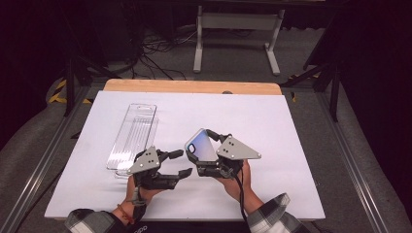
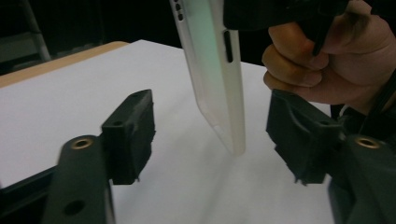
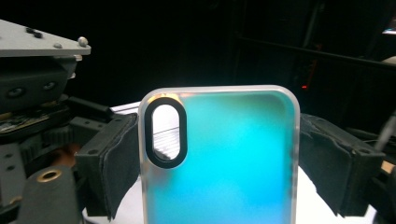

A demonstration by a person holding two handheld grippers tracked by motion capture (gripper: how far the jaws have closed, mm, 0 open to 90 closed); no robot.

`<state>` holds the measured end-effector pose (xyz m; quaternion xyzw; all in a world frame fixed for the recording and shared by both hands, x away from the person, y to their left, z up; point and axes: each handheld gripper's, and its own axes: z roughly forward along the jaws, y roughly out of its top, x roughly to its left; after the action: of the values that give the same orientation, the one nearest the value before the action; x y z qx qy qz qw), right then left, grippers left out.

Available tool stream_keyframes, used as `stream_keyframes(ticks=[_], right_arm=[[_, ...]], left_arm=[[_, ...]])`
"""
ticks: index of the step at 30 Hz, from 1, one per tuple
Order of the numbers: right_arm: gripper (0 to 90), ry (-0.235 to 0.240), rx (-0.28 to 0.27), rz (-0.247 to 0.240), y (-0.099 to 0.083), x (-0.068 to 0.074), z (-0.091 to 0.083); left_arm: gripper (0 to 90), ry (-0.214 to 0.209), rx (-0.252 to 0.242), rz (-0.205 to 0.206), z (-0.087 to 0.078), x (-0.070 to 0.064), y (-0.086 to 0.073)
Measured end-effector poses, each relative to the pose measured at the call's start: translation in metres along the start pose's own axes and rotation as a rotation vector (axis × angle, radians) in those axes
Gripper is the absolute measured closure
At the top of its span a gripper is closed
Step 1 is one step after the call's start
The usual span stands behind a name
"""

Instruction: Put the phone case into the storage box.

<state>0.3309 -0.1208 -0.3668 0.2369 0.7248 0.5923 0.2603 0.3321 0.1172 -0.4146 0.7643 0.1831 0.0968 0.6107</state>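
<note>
The frosted, blue-tinted plastic phone case (image 1: 200, 144) is clamped upright by the right tool (image 1: 210, 151); the wide-open, empty left tool (image 1: 179, 162) should probably be closed squarely on its lower edge.

Bare table (image 1: 272, 126) right (wide open); clear plastic tray (image 1: 132, 136) blocks left claw's (image 1: 179, 163) far-left side.

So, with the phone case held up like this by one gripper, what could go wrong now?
1. The right gripper pinches the phone case only by its two long edges, lifted off the table. The soft shell could bow and slip out.
2. The left gripper is open with the case's lower corner between its jaws. Closing on that corner alone might twist the case in the right grip.
3. The clear plastic box lies close beside the left hand; a wide movement may push it.
</note>
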Motion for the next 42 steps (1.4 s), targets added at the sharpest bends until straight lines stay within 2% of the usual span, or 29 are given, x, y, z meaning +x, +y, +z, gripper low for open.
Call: stream_keyframes(ticks=[1,3,4,5,7,9,13,14,16,19,22,25,26,28,32,33,35,36,42], right_arm=[[17.3,-0.013,-0.006,-0.006,-0.001,0.001,0.000],[17.4,-0.017,-0.011,-0.001,-0.001,0.001,0.000],[17.4,-0.031,-0.014,-0.004,-0.002,0.002,-0.001],[17.4,-0.025,-0.017,-0.003,-0.002,0.002,-0.001],[17.4,-0.043,-0.022,-0.008,-0.003,0.003,-0.001],[17.3,-0.041,-0.025,-0.006,-0.004,0.004,-0.001],[17.4,-0.053,-0.031,-0.017,-0.004,0.005,-0.002],[17.4,-0.068,-0.040,-0.015,-0.005,0.005,-0.003],[17.4,-0.068,-0.041,-0.015,-0.005,0.005,-0.003],[17.5,-0.076,-0.045,-0.020,-0.006,0.007,-0.004],[17.5,-0.079,-0.046,-0.020,-0.006,0.007,-0.005],[17.6,-0.079,-0.047,-0.016,-0.006,0.008,-0.006],[17.6,-0.081,-0.045,-0.018,-0.006,0.008,-0.006],[17.6,-0.079,-0.042,-0.018,-0.005,0.008,-0.006],[23.8,-0.082,-0.059,-0.014,-0.005,0.007,-0.011],[22.0,-0.078,-0.065,-0.014,-0.004,0.007,-0.012],[20.1,-0.080,-0.053,-0.046,-0.003,0.008,-0.013],[20.2,-0.079,-0.057,-0.068,-0.002,0.010,-0.016],[19.5,-0.059,-0.057,-0.106,-0.004,0.008,-0.027]], left_arm=[[43.5,0.003,-0.003,0.001,0.002,0.000,0.001],[44.3,0.008,-0.022,-0.004,0.006,-0.002,0.002],[48.6,0.000,-0.021,-0.007,0.008,-0.003,0.002],[52.3,0.000,-0.021,-0.007,0.008,-0.003,0.002],[57.3,0.014,-0.024,-0.013,0.011,-0.003,0.002],[61.3,0.019,-0.034,-0.022,0.014,-0.002,0.002],[70.0,0.033,-0.026,-0.004,0.015,-0.002,0.003],[74.8,0.029,-0.039,-0.007,0.015,-0.002,0.003],[79.6,0.035,-0.041,0.002,0.014,-0.001,0.003],[80.4,0.042,-0.044,0.005,0.014,-0.002,0.003],[80.8,0.051,-0.033,0.030,0.014,-0.001,0.005],[81.1,0.048,-0.033,0.026,0.013,-0.003,0.005],[81.1,0.050,-0.026,0.043,0.012,-0.002,0.006],[81.2,0.049,-0.029,0.038,0.011,-0.002,0.006],[81.3,0.051,-0.030,0.046,0.007,-0.001,0.009],[81.4,0.052,-0.027,0.054,0.007,-0.002,0.010],[81.5,0.053,-0.019,0.074,0.006,-0.003,0.011],[81.5,0.058,-0.033,0.069,0.007,-0.004,0.011],[81.6,0.062,-0.033,0.080,0.000,-0.001,0.013]])
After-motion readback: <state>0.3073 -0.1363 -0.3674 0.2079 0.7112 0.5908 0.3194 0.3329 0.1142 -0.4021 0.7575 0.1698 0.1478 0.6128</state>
